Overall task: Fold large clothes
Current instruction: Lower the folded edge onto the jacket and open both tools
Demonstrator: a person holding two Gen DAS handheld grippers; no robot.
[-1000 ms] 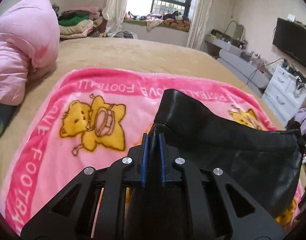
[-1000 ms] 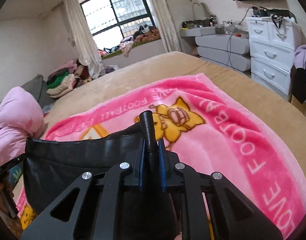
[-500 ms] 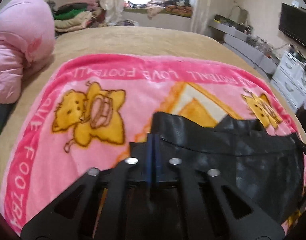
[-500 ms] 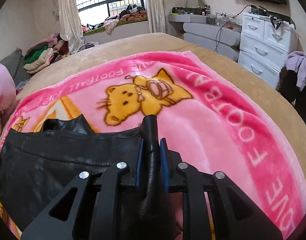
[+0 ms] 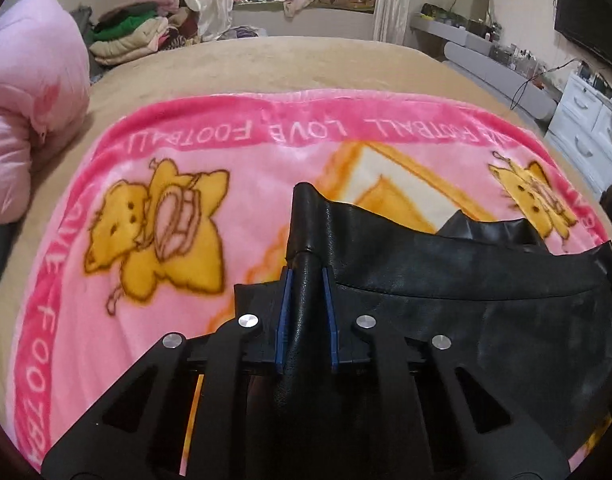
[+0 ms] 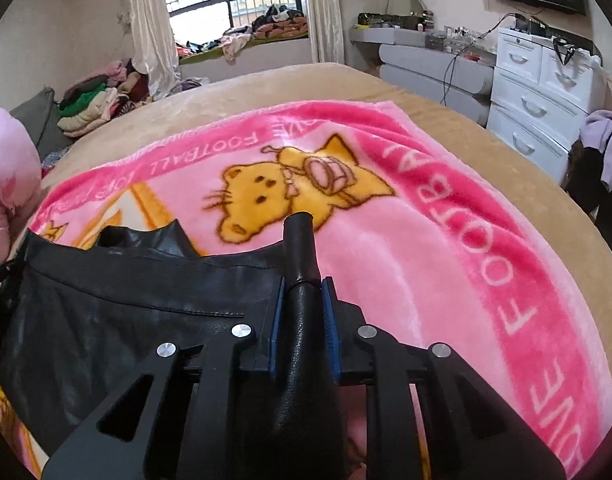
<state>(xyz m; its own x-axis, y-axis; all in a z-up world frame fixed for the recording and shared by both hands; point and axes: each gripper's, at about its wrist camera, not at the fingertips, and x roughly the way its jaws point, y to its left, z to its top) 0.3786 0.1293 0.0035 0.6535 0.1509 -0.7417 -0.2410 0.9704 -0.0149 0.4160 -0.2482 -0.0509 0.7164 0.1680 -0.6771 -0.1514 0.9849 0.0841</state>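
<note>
Here the left gripper (image 5: 304, 276) has a bunched edge of the black leather-look garment (image 5: 465, 300) between its blue pads (image 5: 284, 312), and its jaws are closing on that fold. The fold runs straight up the gap between the two fingers and pokes out past their tips as a rounded black nub. To the right of these jaws the garment spreads out in a broad dark sheet with a stitched seam, lying on the pink cartoon blanket (image 5: 246, 216). Left of the jaws and ahead of them only the blanket shows, with a yellow cat print and white lettering along its darker pink border.

The right gripper (image 6: 302, 284) pinches the opposite edge of the same garment (image 6: 126, 312); its jaws are closing too, with a thick roll of black material filling the space between the blue pads (image 6: 329, 320) and standing up beyond the fingertips. From these jaws the garment stretches off to the left, lying slack on the blanket (image 6: 405, 248); to the right of the jaws the blanket is bare pink.

The blanket lies on a beige bed (image 5: 306, 64). Far ahead of the left jaws, to the left, sits a bundled pink quilt (image 5: 30, 92). Far ahead of the right jaws, to the right, stands a white chest of drawers (image 6: 537, 100).
</note>
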